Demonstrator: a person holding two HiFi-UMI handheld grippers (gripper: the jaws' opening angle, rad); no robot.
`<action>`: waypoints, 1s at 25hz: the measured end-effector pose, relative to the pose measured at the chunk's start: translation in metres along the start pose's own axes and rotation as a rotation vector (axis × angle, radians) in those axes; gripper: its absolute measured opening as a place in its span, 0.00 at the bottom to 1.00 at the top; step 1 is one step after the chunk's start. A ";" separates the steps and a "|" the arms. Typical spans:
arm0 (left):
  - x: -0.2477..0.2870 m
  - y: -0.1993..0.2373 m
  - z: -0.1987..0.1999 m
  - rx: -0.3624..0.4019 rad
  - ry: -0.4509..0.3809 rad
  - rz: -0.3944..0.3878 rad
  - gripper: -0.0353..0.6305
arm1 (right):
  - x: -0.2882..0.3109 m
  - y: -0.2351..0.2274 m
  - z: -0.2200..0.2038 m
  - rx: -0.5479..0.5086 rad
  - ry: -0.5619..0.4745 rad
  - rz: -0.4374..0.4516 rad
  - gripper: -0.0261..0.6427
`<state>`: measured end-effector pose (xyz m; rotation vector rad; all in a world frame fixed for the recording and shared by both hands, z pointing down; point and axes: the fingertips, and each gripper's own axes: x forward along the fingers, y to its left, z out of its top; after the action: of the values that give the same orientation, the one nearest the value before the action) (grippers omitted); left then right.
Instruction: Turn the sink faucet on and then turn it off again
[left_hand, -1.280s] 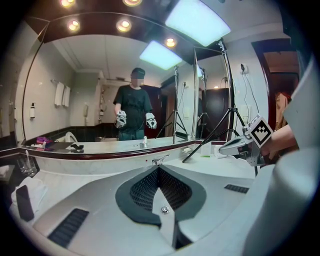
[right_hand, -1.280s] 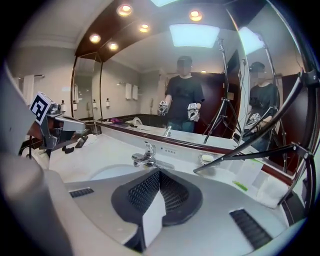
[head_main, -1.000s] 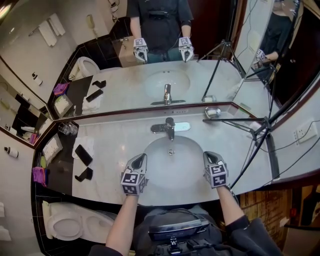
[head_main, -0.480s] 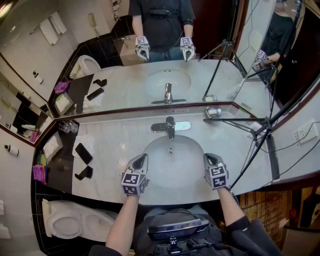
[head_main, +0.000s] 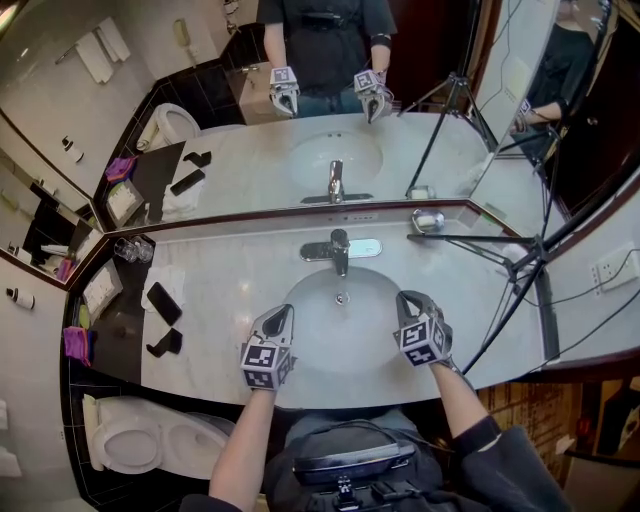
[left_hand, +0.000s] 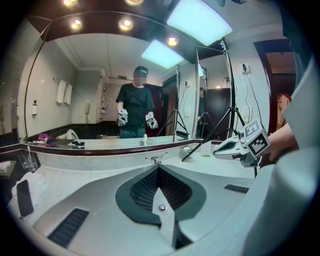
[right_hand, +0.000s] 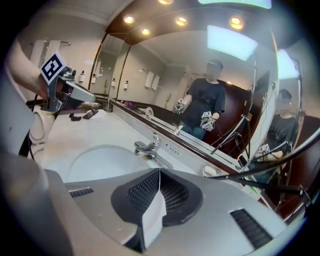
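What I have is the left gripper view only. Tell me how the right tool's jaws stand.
Observer: The right tool has its jaws together, with nothing between them.
Operator: Give me its place against the faucet.
Observer: In the head view it is over the front right of the basin, short of the faucet and not touching it.
Operator: Now the left tool.
Observer: The left tool is above the basin's front left rim, also apart from the faucet.
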<state>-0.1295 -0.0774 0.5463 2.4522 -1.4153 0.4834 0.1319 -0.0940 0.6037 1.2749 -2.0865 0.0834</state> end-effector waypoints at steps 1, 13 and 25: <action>0.002 0.000 -0.001 0.002 0.003 0.000 0.04 | 0.006 -0.001 0.005 -0.043 -0.002 -0.003 0.08; 0.031 0.002 -0.015 -0.014 0.035 -0.014 0.04 | 0.095 0.012 0.065 -0.518 -0.010 0.036 0.27; 0.042 0.016 -0.038 -0.053 0.061 -0.004 0.04 | 0.175 0.022 0.099 -0.822 -0.009 0.056 0.32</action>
<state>-0.1299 -0.1033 0.5996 2.3777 -1.3803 0.5090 0.0129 -0.2545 0.6351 0.7039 -1.8415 -0.6854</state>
